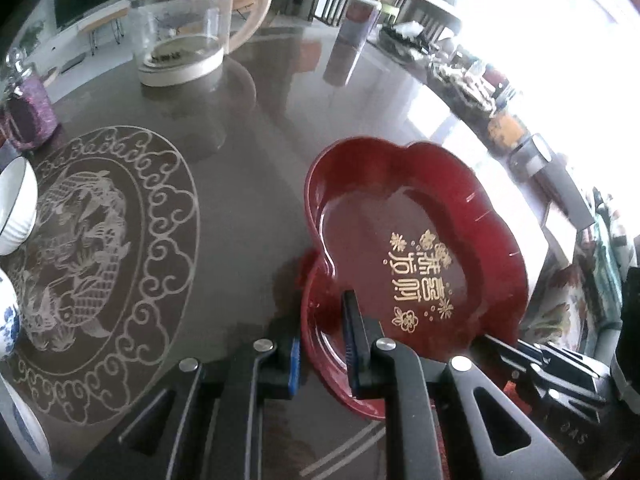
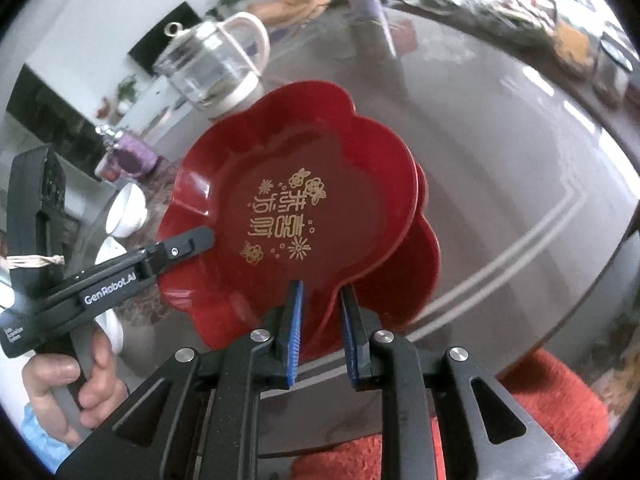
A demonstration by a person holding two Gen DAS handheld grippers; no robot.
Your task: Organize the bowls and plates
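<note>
The round glass-topped table fills both views, an etched dragon medallion showing at the left of the left wrist view. On it, toward the lower right of that frame and the centre of the right wrist view, sit two red flower-shaped plates, the upper red plate nested on the lower red plate but slewed, so the lower one's lobes stick out at the right. That overlap looks like stacking in progress, and I judge the pair still needs squaring up.

A glass kettle with a cream handle stands at the upper left, clear of the work. White bowls wait at the left edge, probably next to be sorted.

The left gripper reaches in from the lower left of the right wrist view, its fingers narrow and clamped across the upper plate's rim, most likely to steady it. The right gripper sits at bottom centre with the rim between its blue pads; a slim gap shows on each side, so it seems to have let go, though the fisheye blur makes that uncertain.

The left gripper's body reads "GenRobot.AI". Gold Chinese characters and blossoms decorate the upper plate's centre; I cannot read them confidently.
</note>
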